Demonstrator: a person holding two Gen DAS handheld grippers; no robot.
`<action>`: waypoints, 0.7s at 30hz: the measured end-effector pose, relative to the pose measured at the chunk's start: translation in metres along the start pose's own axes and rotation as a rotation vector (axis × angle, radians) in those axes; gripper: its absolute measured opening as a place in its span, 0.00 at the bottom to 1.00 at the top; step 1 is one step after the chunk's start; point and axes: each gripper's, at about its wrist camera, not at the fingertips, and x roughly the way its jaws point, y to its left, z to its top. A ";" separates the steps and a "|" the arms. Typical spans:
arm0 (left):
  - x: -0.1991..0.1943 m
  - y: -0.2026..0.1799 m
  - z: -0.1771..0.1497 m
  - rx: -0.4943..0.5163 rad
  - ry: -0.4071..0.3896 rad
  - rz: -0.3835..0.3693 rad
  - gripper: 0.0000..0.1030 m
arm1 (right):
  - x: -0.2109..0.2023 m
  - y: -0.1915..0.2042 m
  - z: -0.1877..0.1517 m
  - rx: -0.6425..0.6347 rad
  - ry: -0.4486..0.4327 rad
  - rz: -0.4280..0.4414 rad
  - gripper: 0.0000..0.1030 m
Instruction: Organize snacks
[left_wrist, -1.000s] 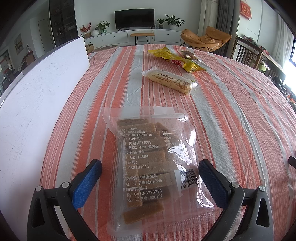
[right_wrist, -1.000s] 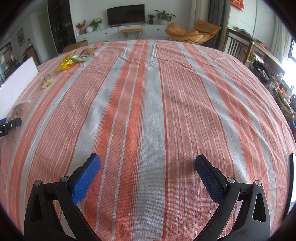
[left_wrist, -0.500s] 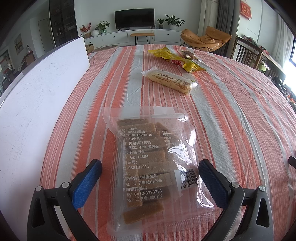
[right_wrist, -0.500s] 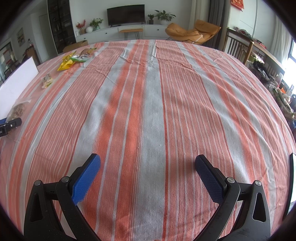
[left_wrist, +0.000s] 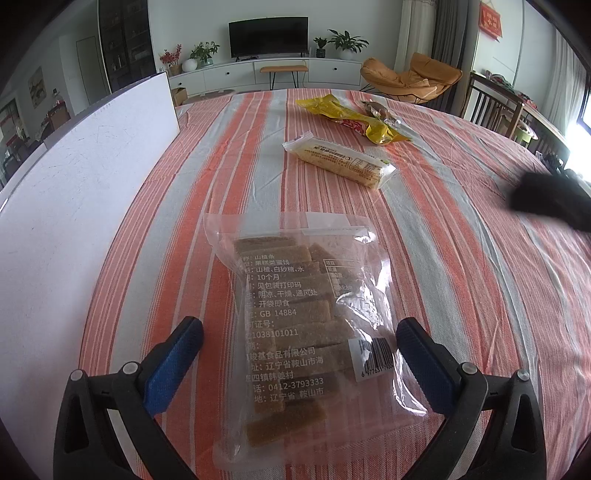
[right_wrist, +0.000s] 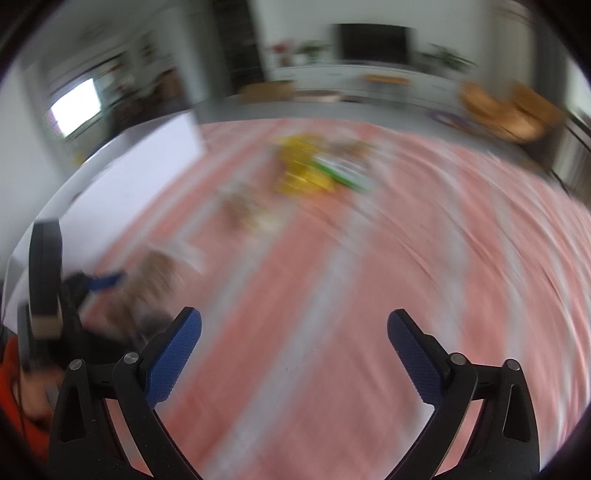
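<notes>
1. While I am looking through the left wrist view, the left gripper (left_wrist: 300, 360) is hovering with its blue pads spread wide, gripping nothing. The clear bag of brown bars (left_wrist: 303, 325) is lying flat on the striped tablecloth (left_wrist: 461, 266), its near half between the fingers, its long axis running straight away from them. Beyond the fingertips, the pale wafer pack (left_wrist: 341, 162) and then the yellow packet (left_wrist: 351, 118) are lying well apart from the bag. A white board (left_wrist: 74, 206) is standing off to the left of the fingers.

2. In the right wrist view everything is blurring with motion. The right gripper (right_wrist: 294, 354) is also spread and empty, with bare cloth between its fingers; the bag is sitting far to their left. I am judging the left hand nearer for the pickup.
</notes>
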 end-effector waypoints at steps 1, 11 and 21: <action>0.000 0.000 0.000 0.000 0.000 0.000 1.00 | 0.019 0.011 0.019 -0.032 0.019 0.016 0.98; 0.000 0.001 0.000 -0.001 0.000 -0.002 1.00 | 0.140 0.052 0.075 -0.056 0.206 -0.007 0.72; -0.001 0.000 -0.001 -0.001 0.000 0.000 1.00 | 0.069 0.007 0.015 0.054 0.142 -0.024 0.31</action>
